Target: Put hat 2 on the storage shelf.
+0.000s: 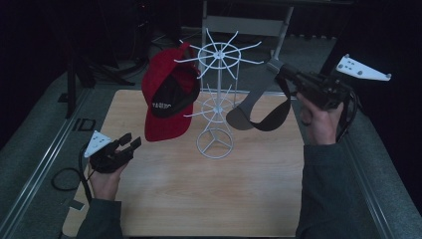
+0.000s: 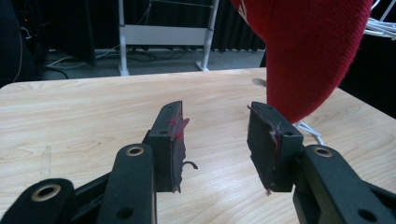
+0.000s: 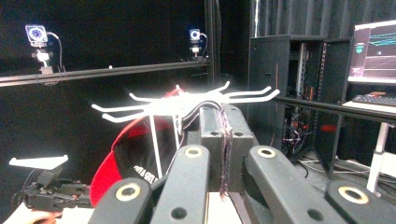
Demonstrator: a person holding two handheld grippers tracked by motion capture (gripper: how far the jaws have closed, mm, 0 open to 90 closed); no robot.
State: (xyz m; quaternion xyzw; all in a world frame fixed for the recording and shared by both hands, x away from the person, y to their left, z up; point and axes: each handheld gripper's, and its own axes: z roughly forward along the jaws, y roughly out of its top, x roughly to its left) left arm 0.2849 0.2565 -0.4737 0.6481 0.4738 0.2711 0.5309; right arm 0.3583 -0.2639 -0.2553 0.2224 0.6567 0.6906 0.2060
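A white wire hat rack (image 1: pixel 217 94) stands mid-table on the wooden table (image 1: pixel 199 199). A red cap (image 1: pixel 166 97) hangs from its upper left arms, brim down. My right gripper (image 1: pixel 277 69) is raised at the rack's right side and shut on the back edge of a grey cap (image 1: pixel 254 102), which dangles below it beside the rack. In the right gripper view the jaws are pressed together (image 3: pixel 223 140) on thin fabric, level with the rack's top arms (image 3: pixel 187 100). My left gripper (image 1: pixel 130 141) is open and empty, low over the table's left part; the red cap (image 2: pixel 308 51) hangs just beyond it.
A grey metal stand (image 1: pixel 239 25) is behind the table. Metal rails run along both sides of the table, and a cable loop (image 1: pixel 62 179) lies at the left. A dark cabinet (image 3: pixel 299 93) and a lit monitor (image 3: pixel 373 51) stand beyond the rack.
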